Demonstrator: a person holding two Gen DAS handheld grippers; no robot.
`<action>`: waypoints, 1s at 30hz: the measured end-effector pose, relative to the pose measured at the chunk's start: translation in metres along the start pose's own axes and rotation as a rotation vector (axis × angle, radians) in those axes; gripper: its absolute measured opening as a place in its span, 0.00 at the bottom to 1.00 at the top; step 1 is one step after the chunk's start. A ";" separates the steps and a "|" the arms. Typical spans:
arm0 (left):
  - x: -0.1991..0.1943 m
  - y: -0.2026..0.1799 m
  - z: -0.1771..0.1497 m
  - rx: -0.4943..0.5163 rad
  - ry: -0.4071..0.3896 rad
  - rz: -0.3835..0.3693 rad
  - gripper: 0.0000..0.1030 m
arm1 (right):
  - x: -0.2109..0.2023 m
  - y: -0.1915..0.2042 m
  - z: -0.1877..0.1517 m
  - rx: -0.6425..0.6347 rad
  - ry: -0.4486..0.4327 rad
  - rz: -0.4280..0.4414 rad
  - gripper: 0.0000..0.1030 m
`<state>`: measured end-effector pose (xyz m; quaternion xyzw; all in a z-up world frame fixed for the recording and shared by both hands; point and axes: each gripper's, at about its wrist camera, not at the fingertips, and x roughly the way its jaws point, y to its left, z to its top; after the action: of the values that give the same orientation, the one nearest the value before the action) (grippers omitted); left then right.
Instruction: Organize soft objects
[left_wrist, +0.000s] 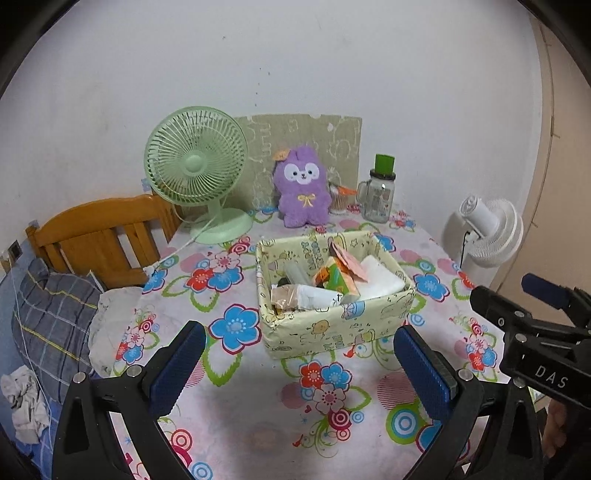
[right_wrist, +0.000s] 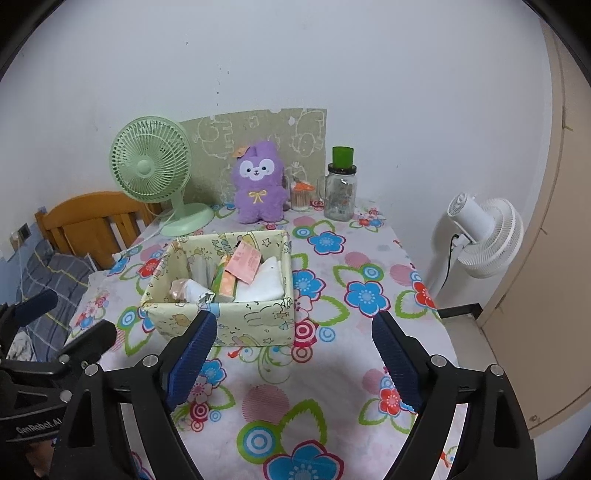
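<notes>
One purple plush (left_wrist: 303, 186) sits upright at the table's far edge, behind one yellow box (left_wrist: 332, 332) at mid-table. Two fans: green fan (left_wrist: 195, 170), white fan (left_wrist: 491, 232). Left gripper (left_wrist: 299, 369) and right gripper (right_wrist: 295, 354) stand wide, empty, over bare flowered cloth (right_wrist: 332, 406).

Pale yellow cartoon-print fabric box (left_wrist: 332, 332) is sitting mid-table on the flowered cloth, open top, walls sagging slightly. Inside, items are packing it loosely: white folded soft pad (left_wrist: 380, 280) lying against the right wall, orange-green tissue pack (left_wrist: 338, 278) standing tilted in the middle, pink paper packet (left_wrist: 349, 264) leaning on top of it, crumpled white-and-tan wrapper (left_wrist: 303, 297) at the front left. Purple plush bunny (left_wrist: 303, 186) is sitting upright behind the box at the back edge, facing forward, apart from it.
</notes>
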<state>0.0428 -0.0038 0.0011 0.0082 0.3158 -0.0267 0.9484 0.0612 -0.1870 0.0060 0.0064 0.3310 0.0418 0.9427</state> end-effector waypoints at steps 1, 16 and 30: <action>-0.002 0.000 0.000 -0.001 -0.005 0.000 1.00 | -0.002 -0.001 0.000 0.004 -0.004 0.003 0.86; -0.027 -0.004 0.000 -0.003 -0.061 -0.019 1.00 | -0.030 0.000 -0.004 0.005 -0.055 0.013 0.90; -0.027 -0.003 0.000 -0.008 -0.065 -0.013 1.00 | -0.032 0.003 -0.004 0.003 -0.060 0.018 0.90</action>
<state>0.0215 -0.0056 0.0174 0.0014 0.2852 -0.0317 0.9580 0.0333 -0.1865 0.0231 0.0120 0.3026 0.0493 0.9518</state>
